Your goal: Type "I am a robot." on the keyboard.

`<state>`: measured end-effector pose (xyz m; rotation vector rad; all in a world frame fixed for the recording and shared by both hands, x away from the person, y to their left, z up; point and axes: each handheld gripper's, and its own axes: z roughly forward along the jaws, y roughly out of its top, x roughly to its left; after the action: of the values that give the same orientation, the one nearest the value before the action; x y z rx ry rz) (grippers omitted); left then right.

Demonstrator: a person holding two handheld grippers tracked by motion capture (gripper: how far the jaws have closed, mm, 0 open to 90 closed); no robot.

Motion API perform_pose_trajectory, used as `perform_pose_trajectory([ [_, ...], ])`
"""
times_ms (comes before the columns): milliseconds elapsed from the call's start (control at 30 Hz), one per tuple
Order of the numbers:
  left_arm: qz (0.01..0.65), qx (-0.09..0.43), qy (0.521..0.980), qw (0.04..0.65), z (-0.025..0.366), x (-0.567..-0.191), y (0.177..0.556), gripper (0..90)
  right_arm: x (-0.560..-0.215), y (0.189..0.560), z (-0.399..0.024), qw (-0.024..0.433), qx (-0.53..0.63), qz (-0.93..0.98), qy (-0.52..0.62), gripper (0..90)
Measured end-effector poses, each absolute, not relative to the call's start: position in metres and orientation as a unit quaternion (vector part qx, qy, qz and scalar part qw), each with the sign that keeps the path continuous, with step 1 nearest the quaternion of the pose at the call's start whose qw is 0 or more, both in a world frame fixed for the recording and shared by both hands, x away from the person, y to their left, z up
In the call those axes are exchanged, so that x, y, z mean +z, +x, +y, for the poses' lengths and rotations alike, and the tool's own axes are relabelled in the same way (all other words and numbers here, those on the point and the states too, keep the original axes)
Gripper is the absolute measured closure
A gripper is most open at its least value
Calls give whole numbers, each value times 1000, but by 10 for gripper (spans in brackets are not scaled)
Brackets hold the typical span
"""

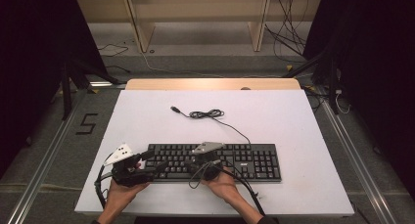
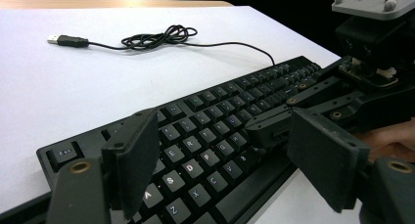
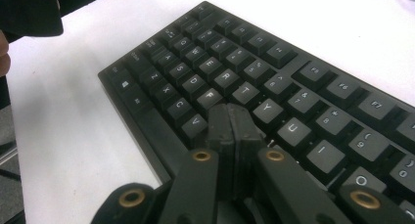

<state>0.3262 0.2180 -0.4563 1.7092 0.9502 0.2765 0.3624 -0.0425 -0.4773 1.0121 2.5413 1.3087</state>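
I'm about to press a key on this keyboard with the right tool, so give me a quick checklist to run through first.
1. Right tool shut to a single tip: ok, its jaws are together.
2. Tip over the letter keys of the keyboard: ok, near G and H, though contact cannot be told.
3. Left tool clear of that spot: ok, open over the keyboard's left end.
4. Keyboard flat on the white table: ok.
5. Cable away from the keys: ok, coiled behind.
6. USB plug connected: not ok, lying loose.
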Motion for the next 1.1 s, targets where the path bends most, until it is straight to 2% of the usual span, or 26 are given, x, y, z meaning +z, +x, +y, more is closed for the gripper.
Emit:
perform_pose_trajectory([
  [1100,401,116,722,552,218,-456,326,270,-484,362,-36,51,419,845,329,900],
])
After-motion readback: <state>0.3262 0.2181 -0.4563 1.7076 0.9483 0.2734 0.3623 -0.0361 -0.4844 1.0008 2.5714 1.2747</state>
